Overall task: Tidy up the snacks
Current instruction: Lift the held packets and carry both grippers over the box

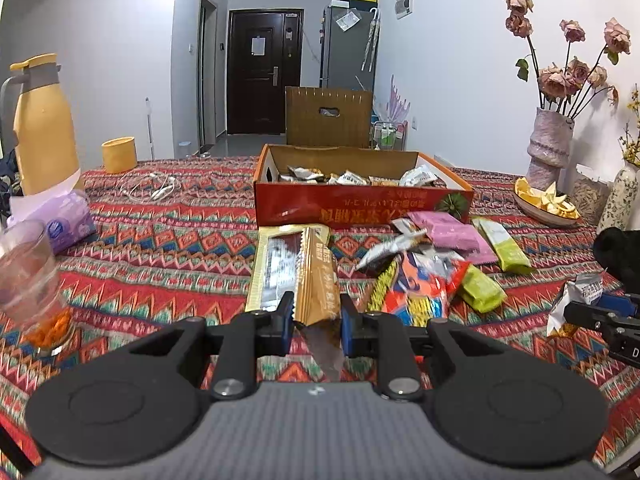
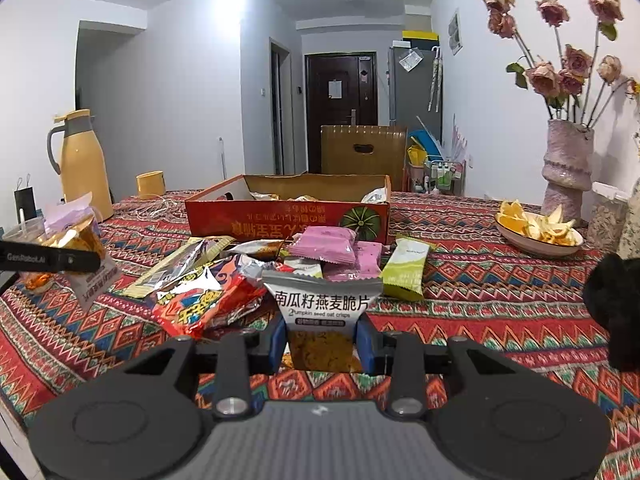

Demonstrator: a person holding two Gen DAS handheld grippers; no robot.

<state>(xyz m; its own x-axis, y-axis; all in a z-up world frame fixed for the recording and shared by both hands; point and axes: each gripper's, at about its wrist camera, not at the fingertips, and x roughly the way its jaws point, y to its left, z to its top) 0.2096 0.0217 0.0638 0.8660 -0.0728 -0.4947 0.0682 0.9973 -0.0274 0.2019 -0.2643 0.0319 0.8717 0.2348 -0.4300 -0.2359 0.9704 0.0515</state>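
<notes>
Left gripper [image 1: 316, 322] fingers clamped on long gold foil snack packet [image 1: 318, 280], right gripper [image 2: 322, 340] fingers gripping grey pumpkin-seed crisp packet [image 2: 324, 300], red cardboard box [image 2: 288, 222] behind on bench.

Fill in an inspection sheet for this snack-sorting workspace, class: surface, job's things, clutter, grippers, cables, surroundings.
Surface: patterned tablecloth, red zigzag weave.
Job's things: red cardboard box open, small packets inside; loose snack pile in front of it, with pink packets and green packets.
Clutter: yellow thermos, yellow cup, tissue pack, glass, plate of peels.
Grippers: left gripper shut on gold packet; right gripper shut on pumpkin seed crisps packet.
Cables: white cable coiled behind the tissues.
Surroundings: vase of dried roses, dark door, grey fridge.
</notes>
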